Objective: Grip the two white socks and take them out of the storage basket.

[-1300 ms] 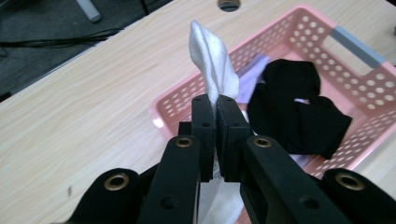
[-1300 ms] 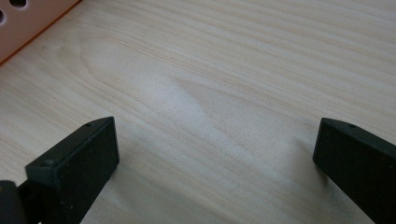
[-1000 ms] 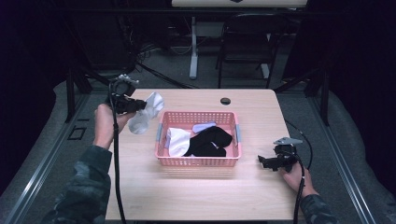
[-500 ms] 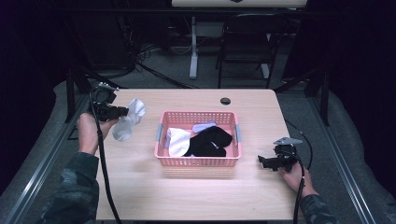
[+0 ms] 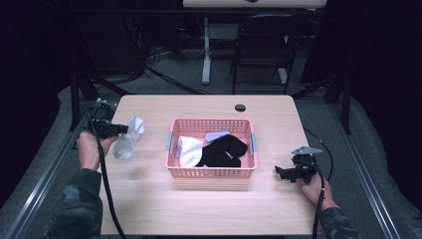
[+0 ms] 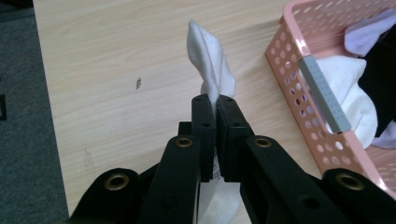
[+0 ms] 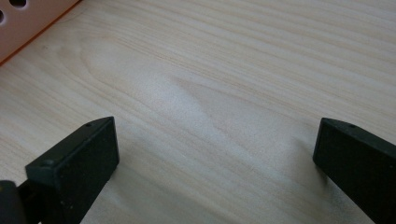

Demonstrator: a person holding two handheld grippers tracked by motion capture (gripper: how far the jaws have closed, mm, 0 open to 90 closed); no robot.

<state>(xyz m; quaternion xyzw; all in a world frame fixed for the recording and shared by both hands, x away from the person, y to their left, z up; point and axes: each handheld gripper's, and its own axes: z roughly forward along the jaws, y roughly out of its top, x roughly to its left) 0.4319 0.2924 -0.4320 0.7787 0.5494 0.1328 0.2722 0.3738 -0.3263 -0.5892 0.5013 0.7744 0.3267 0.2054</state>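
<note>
L tongs [image 5: 124, 130] are pinched tight on a white sock [image 5: 127, 141], jaws pressed together w/ the cloth squeezed between them; in the left gripper view [image 6: 215, 100] the sock [image 6: 210, 60] sticks up past the tips and more of it hangs below. The sock is out of the pink basket [image 5: 211, 149] and sits over the counter [image 5: 149, 199] well to the basket's left side, lower end hanging close to the wood; can't tell if it touches.

R tongs [image 5: 279, 172] are spread wide, holding nothing, resting low on the counter just right of the basket; in the right gripper view [image 7: 215, 154] bare wood shows between the 2 jaws.

Progress, as I read it: looks like the basket is being emptied, socks going onto the counter. 1 white sock is out but not yet let go. Left inside: another white sock [image 5: 188, 151], a black sock or 2 [image 5: 222, 151], and a pale lilac piece [image 5: 217, 135] near the back. So early days, most of the load is left to do.
</note>
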